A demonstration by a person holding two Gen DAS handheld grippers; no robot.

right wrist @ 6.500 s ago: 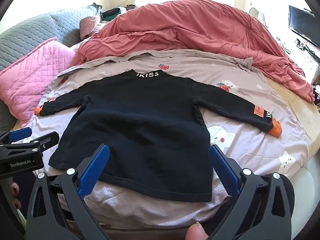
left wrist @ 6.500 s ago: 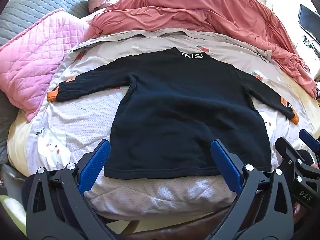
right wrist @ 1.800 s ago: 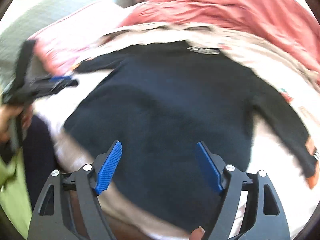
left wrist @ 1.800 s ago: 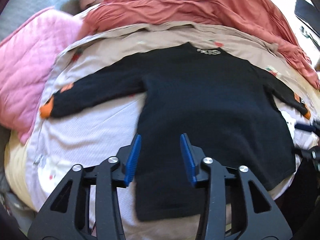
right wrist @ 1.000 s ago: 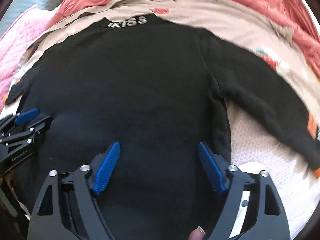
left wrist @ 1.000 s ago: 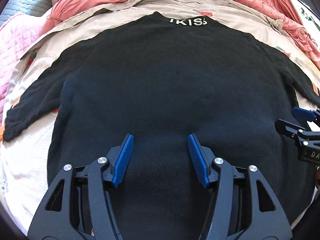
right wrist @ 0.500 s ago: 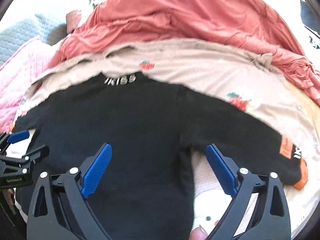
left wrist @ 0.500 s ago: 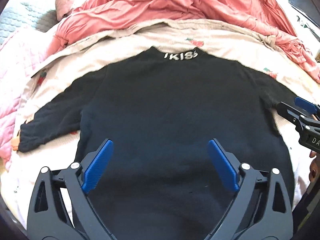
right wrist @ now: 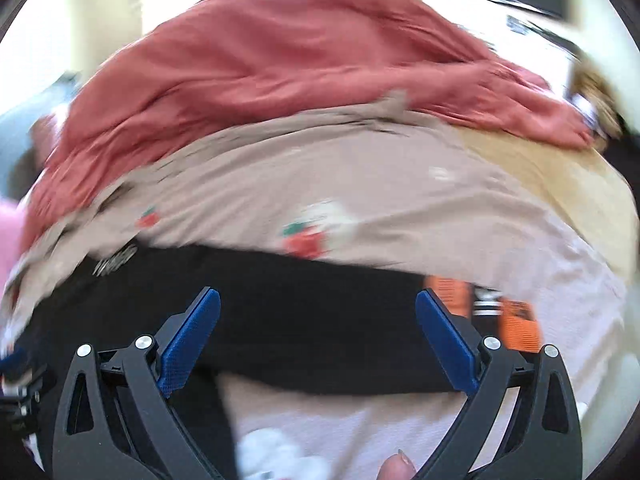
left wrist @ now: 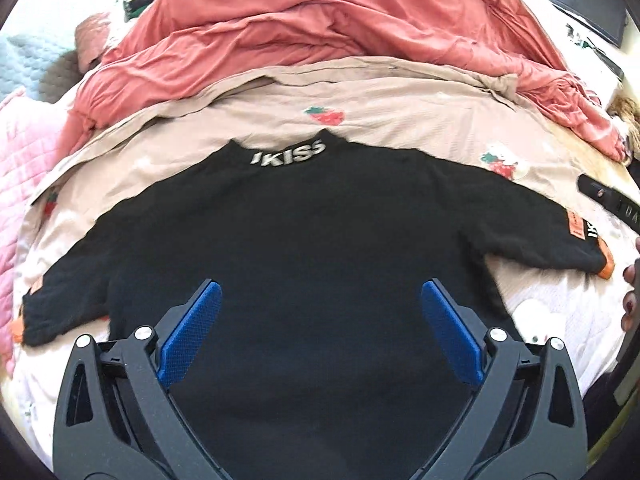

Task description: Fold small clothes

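Note:
A small black sweater with white "IKISS" lettering at the collar lies flat, sleeves spread, on a beige printed sheet. My left gripper is open and empty above the sweater's lower body. My right gripper is open and empty above the right sleeve, whose orange cuff lies just right of the fingers. The right wrist view is blurred. The right gripper's body shows at the left view's right edge. The left sleeve's orange cuff shows at the left.
A bunched salmon-red duvet lies behind the sweater. A pink quilted pillow sits at the left. A dark screen stands at the far right. The bed's right edge drops off past the cuff.
Both grippers have pulled back and tilted up. The right gripper has swung right, from over the sweater's body to over the right sleeve. Both stay open.

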